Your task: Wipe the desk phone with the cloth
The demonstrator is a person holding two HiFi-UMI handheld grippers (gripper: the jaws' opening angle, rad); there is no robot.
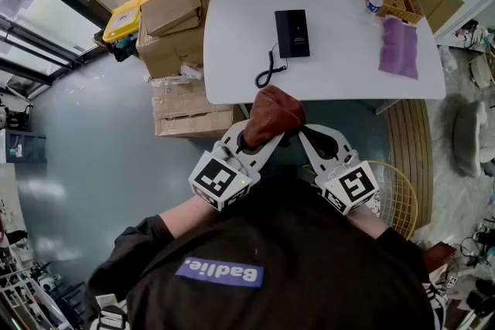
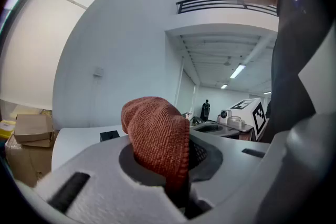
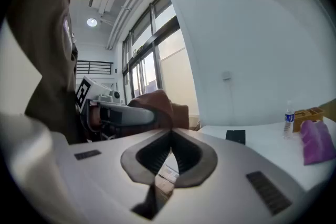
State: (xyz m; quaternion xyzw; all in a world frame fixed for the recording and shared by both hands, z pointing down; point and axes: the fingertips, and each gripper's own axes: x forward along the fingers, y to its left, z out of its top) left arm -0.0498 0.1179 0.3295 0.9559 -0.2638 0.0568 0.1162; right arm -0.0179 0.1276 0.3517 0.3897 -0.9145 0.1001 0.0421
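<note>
A black desk phone (image 1: 292, 32) with a coiled cord (image 1: 270, 69) lies on the white table (image 1: 232, 27), also small in the left gripper view as the phone (image 2: 109, 135) and in the right gripper view as the phone (image 3: 235, 137). My left gripper (image 1: 267, 137) is shut on a rust-brown cloth (image 1: 270, 114), held in front of the table's near edge; the cloth (image 2: 157, 139) bulges up between the jaws. My right gripper (image 1: 303, 131) sits close beside it, jaws shut with nothing in them (image 3: 170, 132). The cloth (image 3: 160, 107) shows left of it.
A purple cloth (image 1: 400, 47), a wooden box (image 1: 397, 4) and a water bottle (image 1: 373, 1) sit at the table's right end. Cardboard boxes (image 1: 174, 50) are stacked left of the table. A wire basket (image 1: 398, 197) stands on the floor at my right.
</note>
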